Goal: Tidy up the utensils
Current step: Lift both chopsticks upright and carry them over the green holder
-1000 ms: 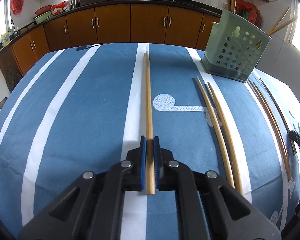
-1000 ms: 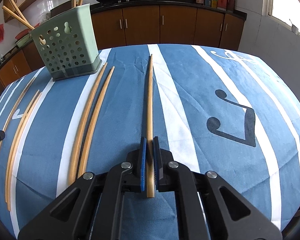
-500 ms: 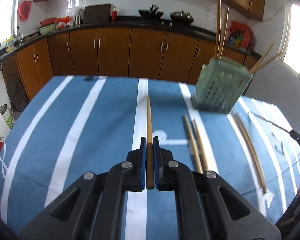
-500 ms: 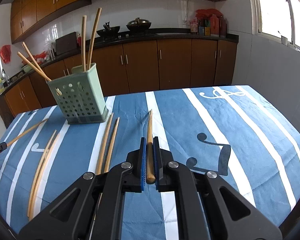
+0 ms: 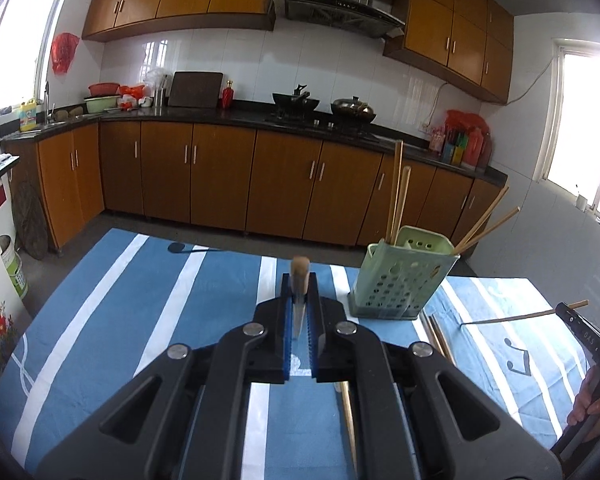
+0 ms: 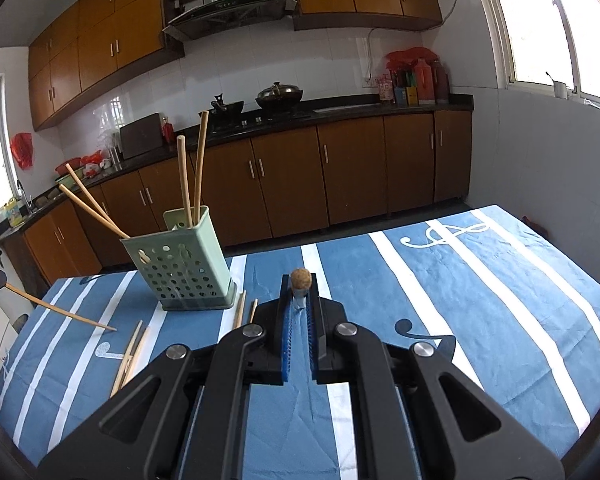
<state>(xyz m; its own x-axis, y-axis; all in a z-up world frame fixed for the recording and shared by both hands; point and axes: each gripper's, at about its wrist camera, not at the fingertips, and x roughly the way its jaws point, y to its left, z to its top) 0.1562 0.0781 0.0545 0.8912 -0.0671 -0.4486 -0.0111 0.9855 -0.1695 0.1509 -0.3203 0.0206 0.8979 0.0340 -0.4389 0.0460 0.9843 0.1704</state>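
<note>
My left gripper (image 5: 299, 292) is shut on a wooden chopstick (image 5: 300, 270), lifted and seen end-on above the blue striped cloth. My right gripper (image 6: 300, 294) is shut on another chopstick (image 6: 301, 279), also seen end-on. The green perforated utensil holder (image 5: 400, 280) stands right of the left gripper, and left of the right gripper in the right wrist view (image 6: 180, 264). It holds several chopsticks. The right gripper with its chopstick (image 5: 512, 317) shows at the right edge of the left wrist view.
Loose chopsticks lie on the cloth by the holder (image 6: 132, 352) (image 6: 240, 314) and under the left gripper (image 5: 348, 416). The table's far edge (image 5: 260, 254) faces brown kitchen cabinets (image 5: 220, 176). A hand (image 5: 596, 404) is at the right.
Both grippers have lifted their chopsticks off the cloth and tipped them up, so each now points at the camera view end-on. The holder looks farther below.
</note>
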